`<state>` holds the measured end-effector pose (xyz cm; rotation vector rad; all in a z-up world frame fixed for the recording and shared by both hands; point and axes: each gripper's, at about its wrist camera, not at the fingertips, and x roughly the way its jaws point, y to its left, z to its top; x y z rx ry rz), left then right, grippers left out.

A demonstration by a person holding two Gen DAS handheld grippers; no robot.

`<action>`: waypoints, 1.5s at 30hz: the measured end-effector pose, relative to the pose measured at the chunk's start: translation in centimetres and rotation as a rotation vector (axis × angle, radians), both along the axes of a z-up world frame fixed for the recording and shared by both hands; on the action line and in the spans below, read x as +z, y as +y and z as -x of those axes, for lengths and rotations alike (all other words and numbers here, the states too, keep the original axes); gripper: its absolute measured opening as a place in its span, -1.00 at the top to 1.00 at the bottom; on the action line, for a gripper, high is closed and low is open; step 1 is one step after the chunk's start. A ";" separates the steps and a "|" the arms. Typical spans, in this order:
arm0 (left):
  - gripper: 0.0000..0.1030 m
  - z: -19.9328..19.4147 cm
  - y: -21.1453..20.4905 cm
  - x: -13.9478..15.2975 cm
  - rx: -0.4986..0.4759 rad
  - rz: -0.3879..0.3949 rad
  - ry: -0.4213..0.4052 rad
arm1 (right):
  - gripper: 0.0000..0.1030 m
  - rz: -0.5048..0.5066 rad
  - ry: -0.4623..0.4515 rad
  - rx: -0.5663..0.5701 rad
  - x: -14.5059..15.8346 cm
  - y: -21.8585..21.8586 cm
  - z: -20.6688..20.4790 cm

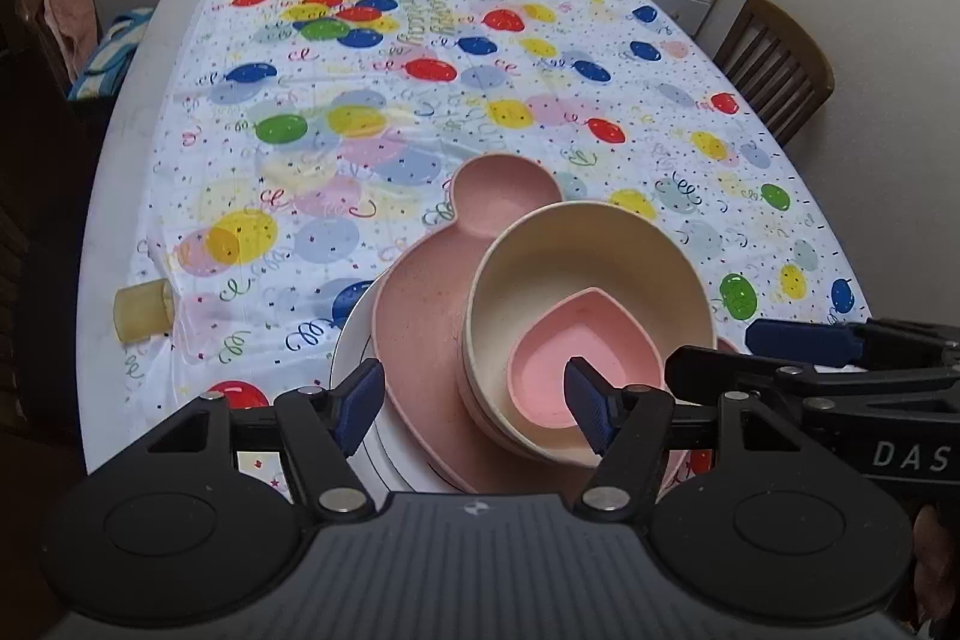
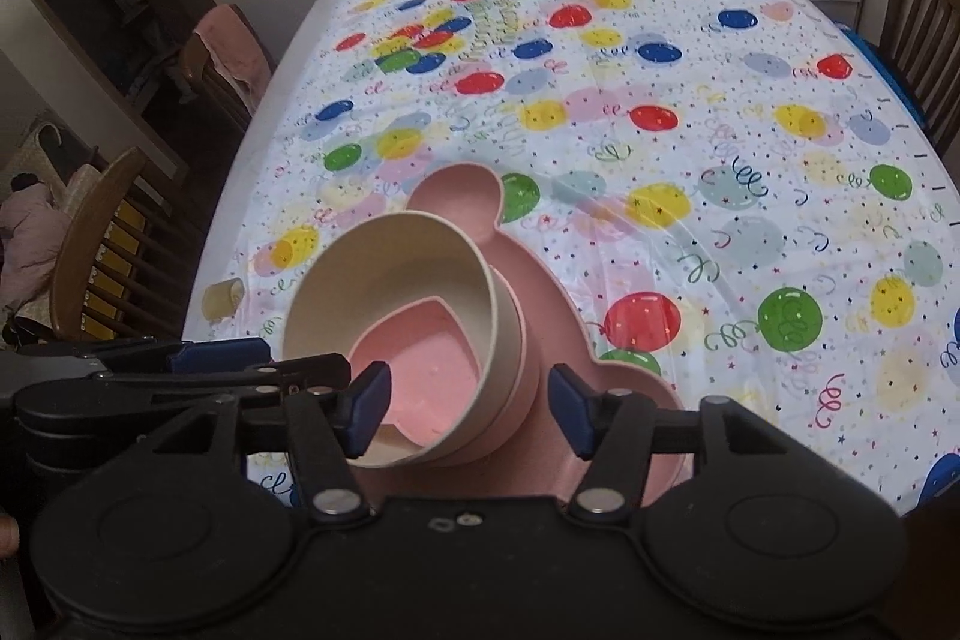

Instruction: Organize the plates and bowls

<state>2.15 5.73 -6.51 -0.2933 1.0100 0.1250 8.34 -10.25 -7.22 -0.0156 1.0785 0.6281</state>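
A pink heart-shaped bowl [image 1: 576, 370] was seen nested inside a cream bowl [image 1: 588, 268], which was stacked on a pink bear-shaped plate [image 1: 420, 316] over a white plate [image 1: 351, 346] near the worktop's [image 1: 120, 148] front edge. The left claw [image 1: 474, 403] and right claw [image 2: 468, 409] were held open above the stack, with nothing pressed between the pads.

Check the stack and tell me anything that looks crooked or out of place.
The cream bowl sits off-centre on the pink plate, and the heart dish inside it is pushed to the near side. Nothing looks spilled or broken.
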 end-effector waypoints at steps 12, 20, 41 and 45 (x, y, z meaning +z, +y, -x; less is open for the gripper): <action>-0.43 2.9 -1.3 2.5 -0.010 -0.027 -0.080 | -0.63 -0.092 -0.125 0.051 3.1 -2.2 2.4; -0.58 4.9 -2.0 3.7 0.000 -0.039 -0.111 | -0.95 -0.123 -0.215 0.082 4.8 -3.6 4.5; -0.99 8.5 -4.6 5.6 0.006 -0.081 -0.173 | -0.99 -0.174 -0.334 -0.019 6.2 -7.5 8.1; -0.99 9.0 -5.1 5.9 0.012 -0.089 -0.187 | -0.99 -0.188 -0.315 -0.028 6.3 -8.0 8.6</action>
